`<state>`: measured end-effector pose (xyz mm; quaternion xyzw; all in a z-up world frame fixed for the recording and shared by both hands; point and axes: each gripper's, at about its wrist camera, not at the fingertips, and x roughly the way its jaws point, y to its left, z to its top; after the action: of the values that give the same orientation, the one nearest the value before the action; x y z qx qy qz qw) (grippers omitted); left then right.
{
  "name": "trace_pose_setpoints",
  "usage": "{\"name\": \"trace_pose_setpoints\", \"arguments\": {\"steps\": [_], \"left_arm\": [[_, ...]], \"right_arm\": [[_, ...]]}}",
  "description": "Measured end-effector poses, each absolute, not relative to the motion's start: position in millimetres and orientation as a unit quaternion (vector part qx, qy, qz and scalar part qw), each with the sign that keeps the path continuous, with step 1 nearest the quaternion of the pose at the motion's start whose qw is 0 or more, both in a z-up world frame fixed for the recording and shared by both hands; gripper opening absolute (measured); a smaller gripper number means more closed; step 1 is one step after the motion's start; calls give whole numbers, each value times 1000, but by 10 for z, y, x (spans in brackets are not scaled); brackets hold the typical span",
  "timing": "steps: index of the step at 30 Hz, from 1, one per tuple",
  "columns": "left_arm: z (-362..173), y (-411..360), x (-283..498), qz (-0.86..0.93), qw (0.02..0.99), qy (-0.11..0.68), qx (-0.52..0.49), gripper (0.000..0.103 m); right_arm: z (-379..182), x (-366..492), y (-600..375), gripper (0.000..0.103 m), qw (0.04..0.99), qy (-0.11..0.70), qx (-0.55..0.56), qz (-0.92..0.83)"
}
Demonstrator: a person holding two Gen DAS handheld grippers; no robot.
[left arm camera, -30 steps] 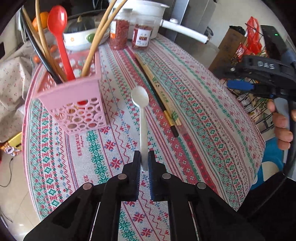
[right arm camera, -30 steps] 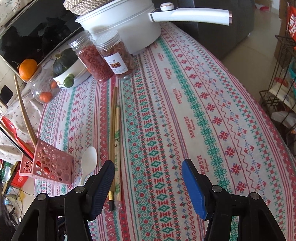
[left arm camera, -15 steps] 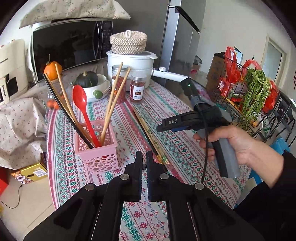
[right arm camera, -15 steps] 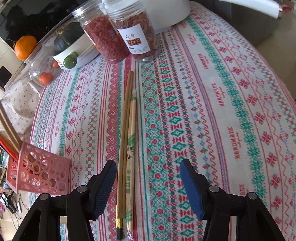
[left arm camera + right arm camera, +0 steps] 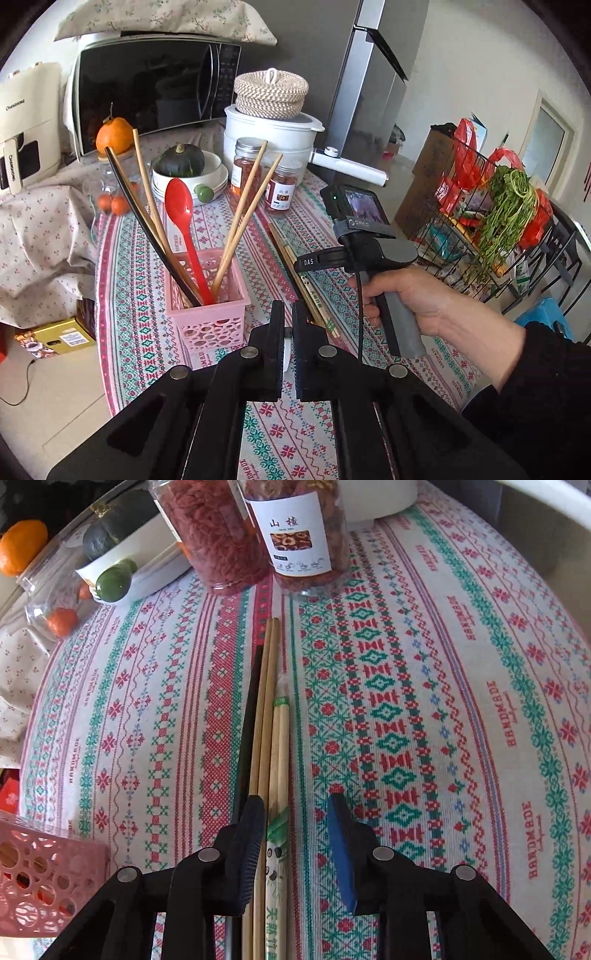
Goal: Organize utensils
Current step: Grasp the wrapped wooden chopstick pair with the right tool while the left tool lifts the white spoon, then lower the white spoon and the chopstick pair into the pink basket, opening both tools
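Observation:
My left gripper [image 5: 288, 317] is shut on a white spoon [image 5: 287, 354]; only a sliver of its handle shows between the jaws. It is raised above the table, near the pink basket [image 5: 207, 295], which holds a red spoon [image 5: 179, 206], wooden chopsticks [image 5: 243, 218] and a black chopstick [image 5: 147, 229]. My right gripper [image 5: 295, 812] is open and low over the table. Its jaws straddle the wrapped chopsticks [image 5: 279, 760]; the left pad sits over the bare wooden chopsticks [image 5: 264, 716] and black chopstick [image 5: 249, 716]. The right gripper also shows in the left wrist view [image 5: 314, 260].
Two jars [image 5: 258, 528] stand just beyond the chopstick tips. A bowl with a squash [image 5: 184, 166], a white pot [image 5: 273, 133], an orange [image 5: 112, 134] and a microwave [image 5: 155, 85] are at the back. A wire rack with groceries [image 5: 498, 221] stands right of the table.
My left gripper lifted the white spoon off the table and tilted up. My right gripper moved down and forward over the lying chopsticks and narrowed its opening.

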<state>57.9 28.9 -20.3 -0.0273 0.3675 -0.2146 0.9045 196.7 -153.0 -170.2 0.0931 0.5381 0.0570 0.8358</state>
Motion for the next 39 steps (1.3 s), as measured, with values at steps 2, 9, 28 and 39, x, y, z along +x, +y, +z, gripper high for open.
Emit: {"name": "trace_pose_setpoints", "arguments": {"steps": [2, 9, 28, 39], "left_arm": [[-208, 294, 589, -213, 905, 368, -28, 3], [-151, 299, 575, -206, 911, 358, -24, 3], [686, 491, 96, -164, 970, 182, -1, 3], [861, 657, 188, -127, 983, 128, -23, 3]], "right_arm": [[-1701, 1982, -1512, 28, 837, 538, 87, 54], [-1672, 1966, -1349, 3, 843, 527, 83, 68], [-3, 708, -1493, 3, 956, 227, 116, 145], [422, 458, -1096, 3, 970, 118, 140, 158]]}}
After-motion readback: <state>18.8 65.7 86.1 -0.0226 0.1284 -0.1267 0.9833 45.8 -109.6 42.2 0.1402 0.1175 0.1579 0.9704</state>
